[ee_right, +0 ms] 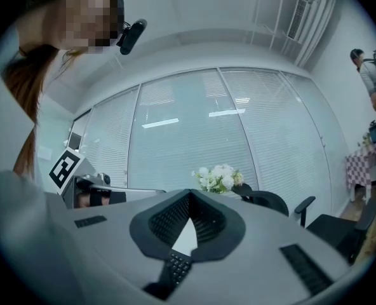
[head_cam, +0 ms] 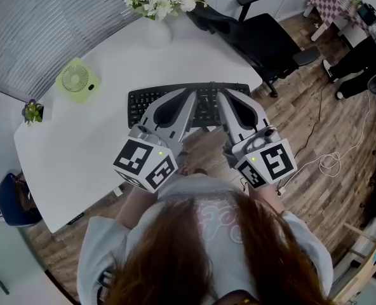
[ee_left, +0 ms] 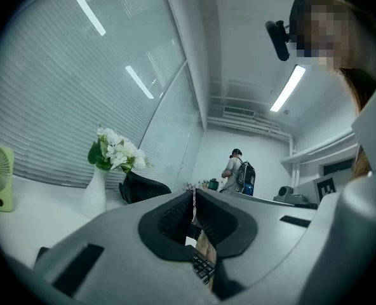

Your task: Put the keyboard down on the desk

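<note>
The black keyboard (head_cam: pixel 143 103) lies flat at the near edge of the white desk (head_cam: pixel 80 151). Both grippers reach over its middle from my side. My left gripper (head_cam: pixel 191 93) and my right gripper (head_cam: pixel 218 94) are side by side, tips above the keys. In the left gripper view the left gripper (ee_left: pixel 194 192) has its jaws meeting at the tip, with keyboard keys (ee_left: pixel 204 267) showing below the gap. The right gripper (ee_right: pixel 189 194) looks the same, keys (ee_right: pixel 177 267) beneath it. I see nothing pinched between either pair of jaws.
A white vase of white flowers (head_cam: pixel 157 5) stands at the desk's far edge, a small green fan (head_cam: pixel 78 80) to the left, a tiny potted plant (head_cam: pixel 32 111) further left. A black office chair (head_cam: pixel 264 37) sits beyond the desk's right end. Cables (head_cam: pixel 331 161) lie on the wood floor.
</note>
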The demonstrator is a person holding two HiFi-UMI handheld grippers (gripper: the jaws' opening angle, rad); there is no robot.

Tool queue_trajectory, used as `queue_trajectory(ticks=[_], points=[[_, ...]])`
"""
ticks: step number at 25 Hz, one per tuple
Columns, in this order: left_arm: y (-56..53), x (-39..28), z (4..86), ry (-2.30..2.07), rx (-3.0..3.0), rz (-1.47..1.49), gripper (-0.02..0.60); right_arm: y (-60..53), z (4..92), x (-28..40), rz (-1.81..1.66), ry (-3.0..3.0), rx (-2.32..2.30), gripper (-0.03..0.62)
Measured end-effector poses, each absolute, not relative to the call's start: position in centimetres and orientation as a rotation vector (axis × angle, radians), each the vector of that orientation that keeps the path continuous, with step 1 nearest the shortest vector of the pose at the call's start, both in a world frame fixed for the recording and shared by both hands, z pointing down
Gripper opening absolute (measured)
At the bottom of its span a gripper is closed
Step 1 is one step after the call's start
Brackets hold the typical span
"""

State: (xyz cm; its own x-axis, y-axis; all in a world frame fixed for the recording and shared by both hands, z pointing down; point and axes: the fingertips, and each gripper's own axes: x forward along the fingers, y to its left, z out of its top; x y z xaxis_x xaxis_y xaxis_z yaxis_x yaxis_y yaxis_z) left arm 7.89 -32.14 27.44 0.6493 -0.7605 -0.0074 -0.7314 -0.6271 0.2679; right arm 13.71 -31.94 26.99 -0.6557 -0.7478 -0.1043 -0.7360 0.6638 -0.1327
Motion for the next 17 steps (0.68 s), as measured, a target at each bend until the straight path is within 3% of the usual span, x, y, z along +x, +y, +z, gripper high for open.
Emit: queue_trajectory(ticks=[17], points=[[-32.15, 8.21, 27.89, -1.185, 2.631, -0.173, 0.018, -32.03, 27.63, 13.83, -0.137, 2.726, -1.239, 0.003]])
